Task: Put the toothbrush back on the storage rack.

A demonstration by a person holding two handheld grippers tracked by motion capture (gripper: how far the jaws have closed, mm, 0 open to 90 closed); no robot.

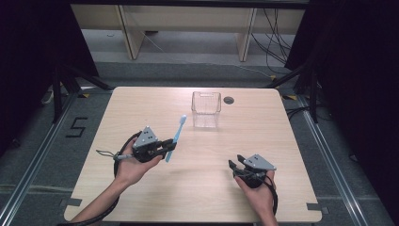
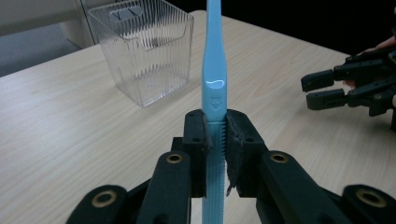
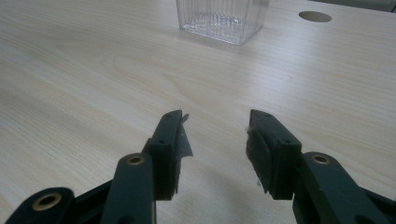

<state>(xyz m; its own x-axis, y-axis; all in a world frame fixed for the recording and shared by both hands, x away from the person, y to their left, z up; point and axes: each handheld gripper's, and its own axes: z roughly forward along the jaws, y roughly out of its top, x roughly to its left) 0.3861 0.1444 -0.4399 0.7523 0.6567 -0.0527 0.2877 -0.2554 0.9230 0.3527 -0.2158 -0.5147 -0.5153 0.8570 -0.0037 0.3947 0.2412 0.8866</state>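
A light blue toothbrush is clamped by its ribbed handle in my left gripper, over the left-middle of the table; its head points toward the far side. In the left gripper view the jaws press on the toothbrush from both sides, my left gripper shut on it. A clear ribbed plastic container stands upright at the far middle of the table, beyond the brush tip, and is seen again as the container and container. My right gripper rests open near the front right, nothing between the jaws of this gripper.
The wooden table has a round cable hole just right of the container. Dark floor, black frame legs and cables surround the table. My right gripper appears at the right of the left gripper view.
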